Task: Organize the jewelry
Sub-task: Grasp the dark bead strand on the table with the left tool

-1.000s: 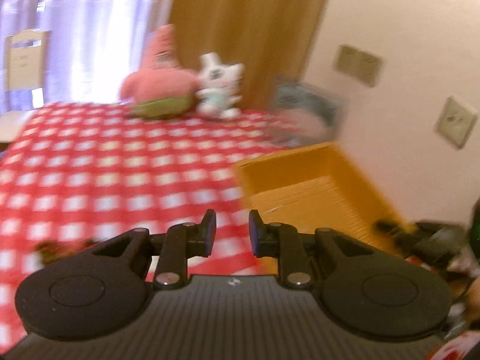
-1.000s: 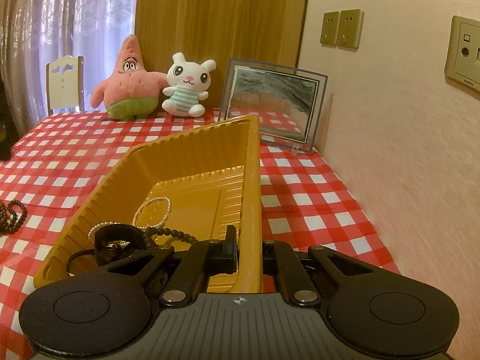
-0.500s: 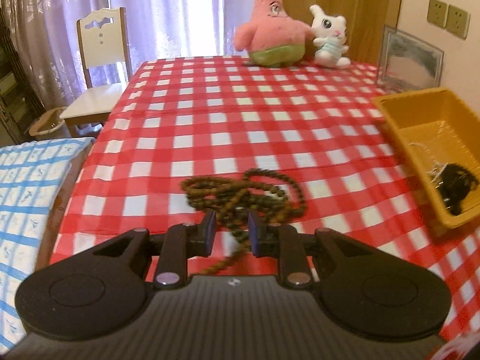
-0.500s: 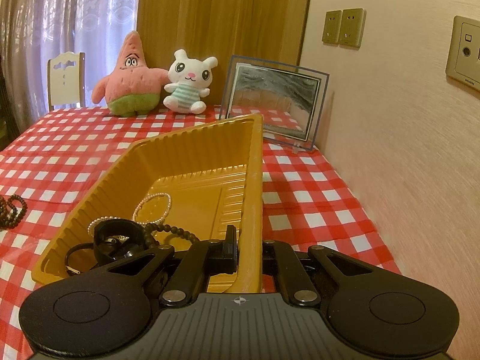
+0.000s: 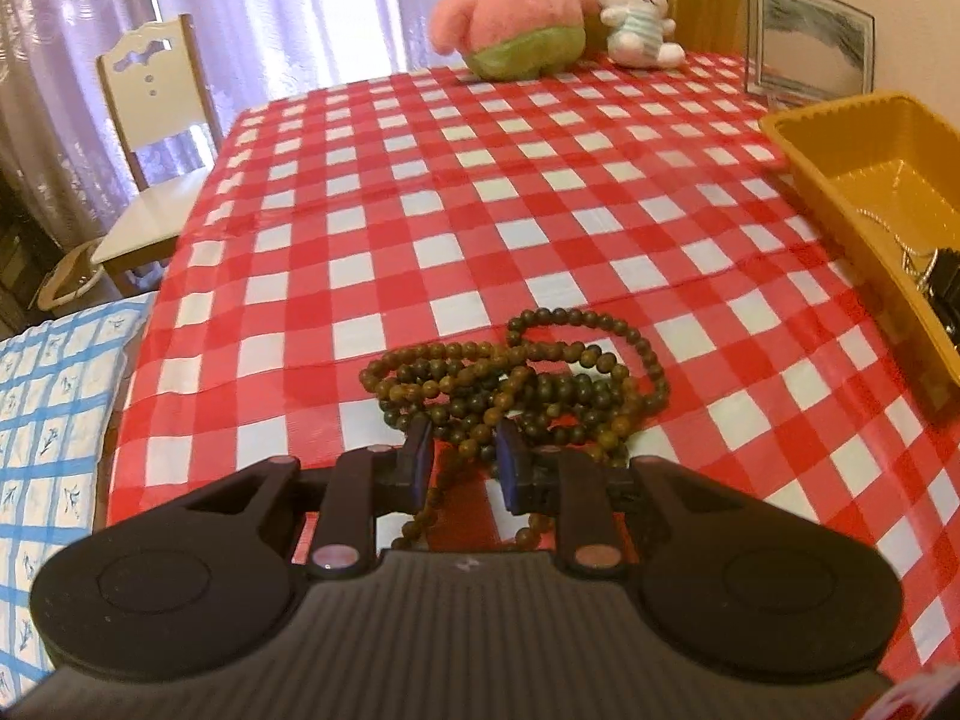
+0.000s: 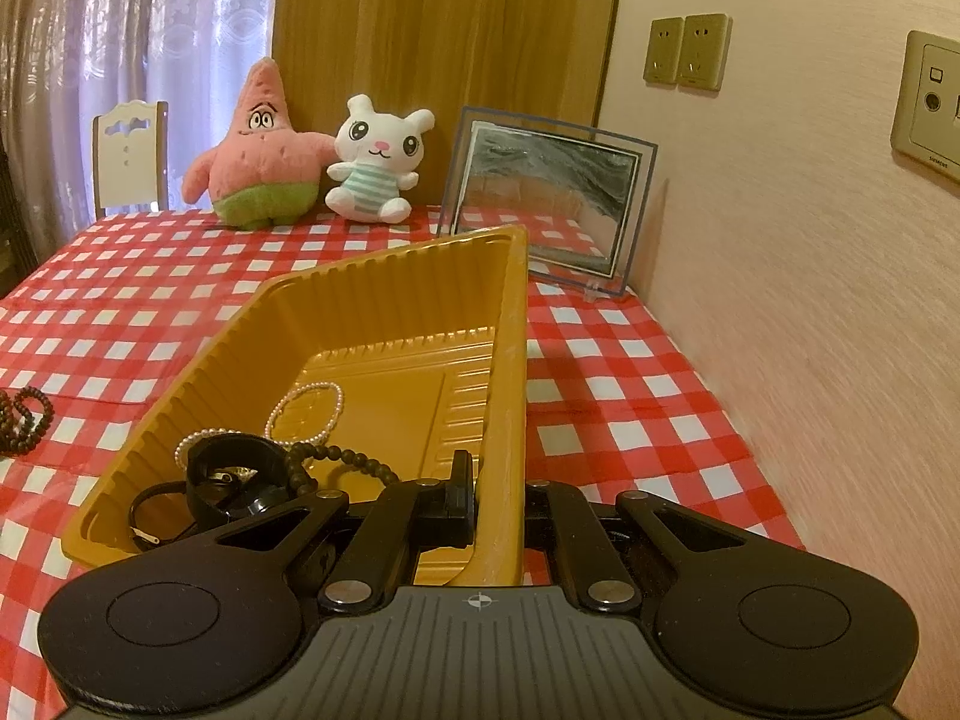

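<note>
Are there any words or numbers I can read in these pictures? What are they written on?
"SIEMENS", I think: tiny print at the bottom of the wall plate on the right, too small to be sure.
The two wall sockets show no writing.
The picture frame, the yellow tray and the two stuffed toys, the pink star and the white bunny, carry no words or numbers.
</note>
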Available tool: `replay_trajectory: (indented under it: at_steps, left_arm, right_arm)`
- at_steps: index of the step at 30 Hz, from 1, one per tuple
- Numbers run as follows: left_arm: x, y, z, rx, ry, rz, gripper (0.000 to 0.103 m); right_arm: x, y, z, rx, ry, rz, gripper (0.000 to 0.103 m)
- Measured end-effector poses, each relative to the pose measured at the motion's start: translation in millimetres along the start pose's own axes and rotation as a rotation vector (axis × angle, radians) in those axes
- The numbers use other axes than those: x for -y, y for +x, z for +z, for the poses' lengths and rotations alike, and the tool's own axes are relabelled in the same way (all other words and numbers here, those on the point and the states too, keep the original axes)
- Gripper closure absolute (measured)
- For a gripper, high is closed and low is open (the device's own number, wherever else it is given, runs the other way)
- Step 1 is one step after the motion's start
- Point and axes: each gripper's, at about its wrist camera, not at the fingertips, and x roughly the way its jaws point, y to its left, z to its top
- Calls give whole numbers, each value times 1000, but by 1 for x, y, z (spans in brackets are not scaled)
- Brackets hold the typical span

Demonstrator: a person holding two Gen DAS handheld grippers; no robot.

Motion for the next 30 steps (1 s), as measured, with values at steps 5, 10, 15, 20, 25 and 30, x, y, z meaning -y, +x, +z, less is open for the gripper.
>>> replay_trajectory:
  at_steps: [5, 10, 15, 20, 25, 30]
  left_arm:
    - [-3, 8, 5, -21, -3, -23, 90]
    - [0, 8, 7, -28, 16, -32, 96]
    - [0, 1, 8, -24, -2, -47, 97]
    - [-2, -20, 12, 6, -36, -73, 97]
    - [-11, -58, 24, 63, -86, -94, 97]
    - [-18, -100, 43, 140, -116, -119, 97]
  right_arm:
    - [1, 0, -1, -4, -1, -2, 98]
    - [1, 0, -4, -7, 0, -4, 98]
    - [1, 0, -4, -6, -1, -4, 98]
    - [1, 0, -4, -6, -3, -3, 98]
    - [1, 0, -4, -5, -2, -4, 98]
    - [1, 1, -3, -5, -1, -3, 98]
